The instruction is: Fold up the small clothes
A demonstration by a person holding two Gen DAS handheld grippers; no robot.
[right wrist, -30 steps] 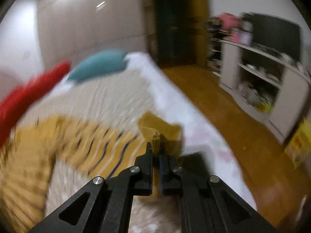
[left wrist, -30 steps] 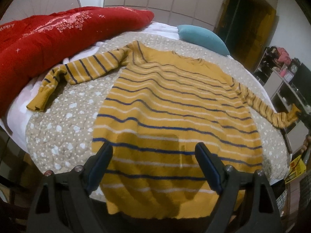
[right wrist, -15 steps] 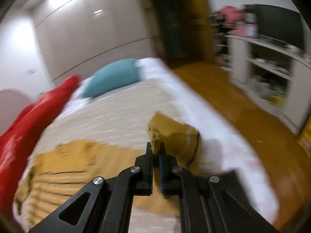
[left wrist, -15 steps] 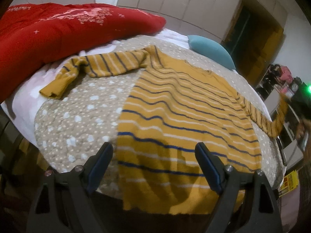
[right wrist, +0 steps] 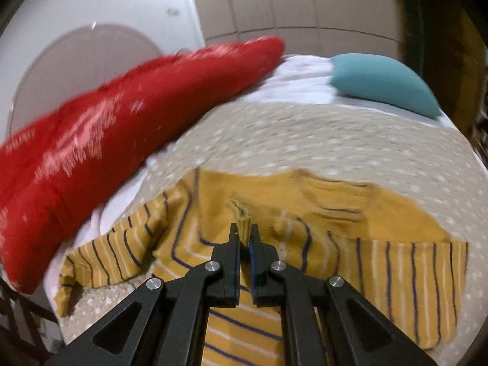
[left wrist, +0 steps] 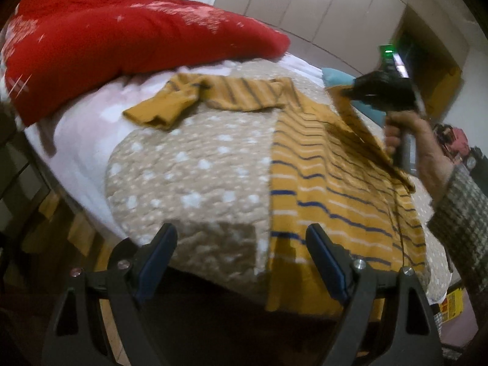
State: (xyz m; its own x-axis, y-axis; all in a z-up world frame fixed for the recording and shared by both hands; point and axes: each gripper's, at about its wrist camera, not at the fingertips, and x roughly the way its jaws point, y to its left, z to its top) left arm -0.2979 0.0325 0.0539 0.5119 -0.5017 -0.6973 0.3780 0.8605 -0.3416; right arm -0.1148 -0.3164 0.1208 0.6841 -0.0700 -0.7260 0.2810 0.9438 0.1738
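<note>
Right claw (right wrist: 244, 238) pinches the blurred sweater (left wrist: 335, 183) cuff; left claw (left wrist: 241, 244) gapes, holding nothing.

- Bed (left wrist: 91, 128): white sheet, edge visible at the near-left.
- Beige quilted cover (left wrist: 195, 177), white-dotted, lies on the sheet.
- Red duvet (left wrist: 122, 36) lies along the far-left side.
- Teal pillow (right wrist: 384, 84) lies at the far end.
- Yellow striped sweater (left wrist: 329, 183) lies on the cover.

A bed (left wrist: 195, 167) under a beige dotted quilt carries a red duvet (left wrist: 128, 33) and a teal pillow (right wrist: 384, 84). Pale panelled wardrobes (left wrist: 305, 9) line the wall beside a dark doorway (left wrist: 433, 61).
</note>
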